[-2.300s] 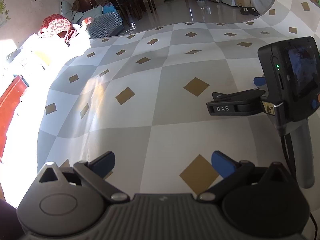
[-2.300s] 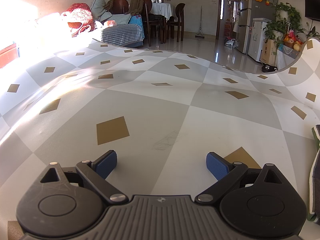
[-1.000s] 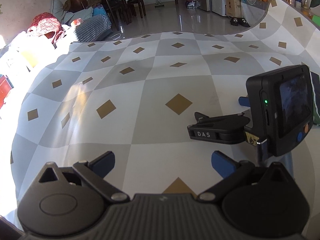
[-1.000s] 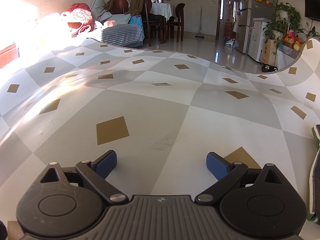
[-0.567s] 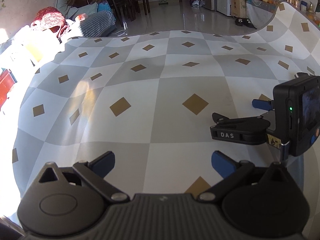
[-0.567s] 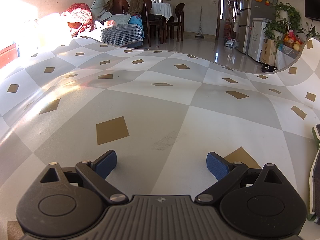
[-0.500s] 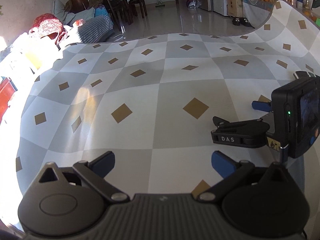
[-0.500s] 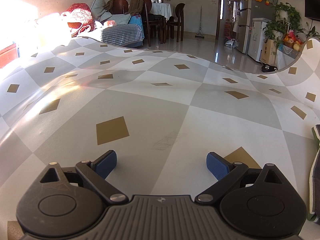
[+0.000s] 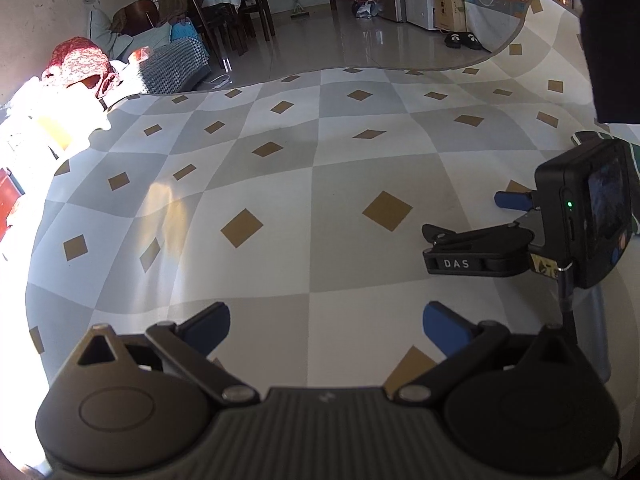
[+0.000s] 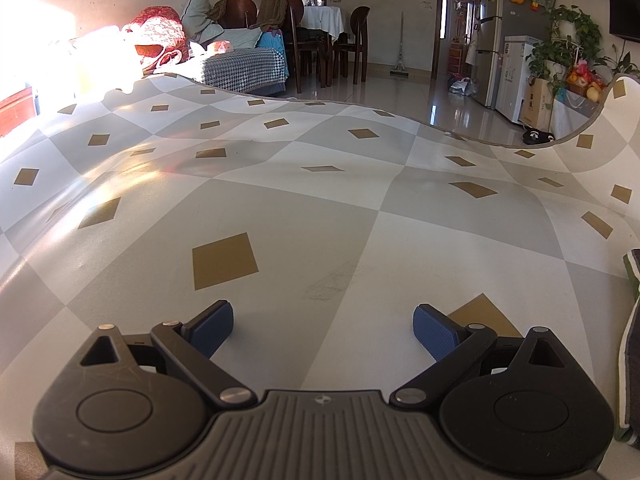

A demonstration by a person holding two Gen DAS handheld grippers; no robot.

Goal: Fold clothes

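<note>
Left gripper [image 9: 326, 330] fingers spread, empty. Right gripper [image 10: 323, 326] fingers spread, empty, over checkered cloth [image 10: 320, 208]. Garment edge [image 10: 630, 344] at 3 o'clock.

The left wrist camera sits just behind the left claw [image 9: 326, 330], raised above the desk covered in grey-and-white checked oilcloth with tan diamonds [image 9: 320, 184] and tilted down at it. At 3 o'clock in its picture stands the right claw [image 9: 472, 220], seen from the side. The right wrist camera rides behind the right claw [image 10: 323, 326], low and close to the same checked desk [image 10: 320, 216], looking almost level across it. Both face the far room, sharing the houndstooth-covered sofa [image 9: 172, 66] [image 10: 244, 68] at 11 o'clock and the dark wooden dining chairs [image 9: 224, 12] [image 10: 320, 40] near 12.
</note>
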